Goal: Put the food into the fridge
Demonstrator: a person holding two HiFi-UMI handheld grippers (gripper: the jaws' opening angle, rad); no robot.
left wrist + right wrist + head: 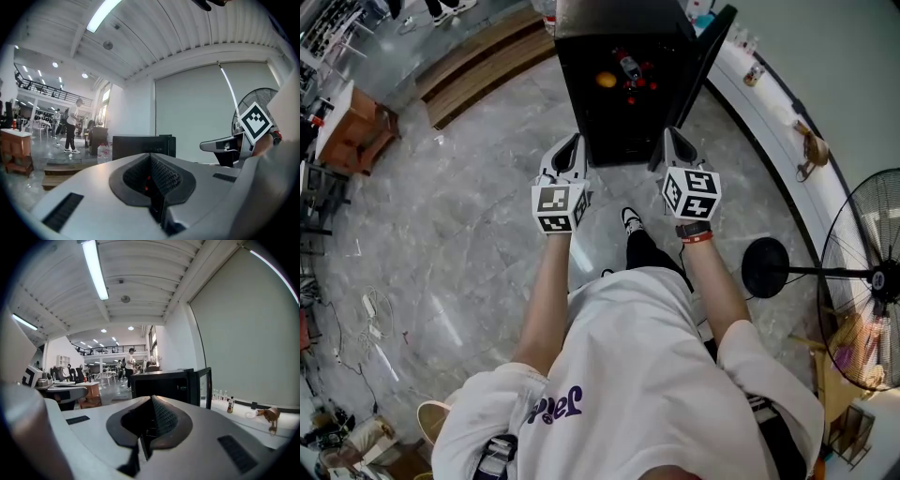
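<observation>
Facing the fridge point(581, 112), whose door point(712, 47) is hanging open at its right edge, the person is holding the left gripper point(573, 148) and the right gripper point(674, 141) just in front of it. Both have their jaws pressed together with nothing between them. An orange food item point(607, 80) and red items point(639, 86) are lying inside the fridge. Loading is seemingly finishing, and the next move is likely swinging the door closed.

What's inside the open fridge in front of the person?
Inside the fridge, an orange round item, a small silvery item and some red pieces show. Its top panel covers the upper back; anything there is unseen.
</observation>
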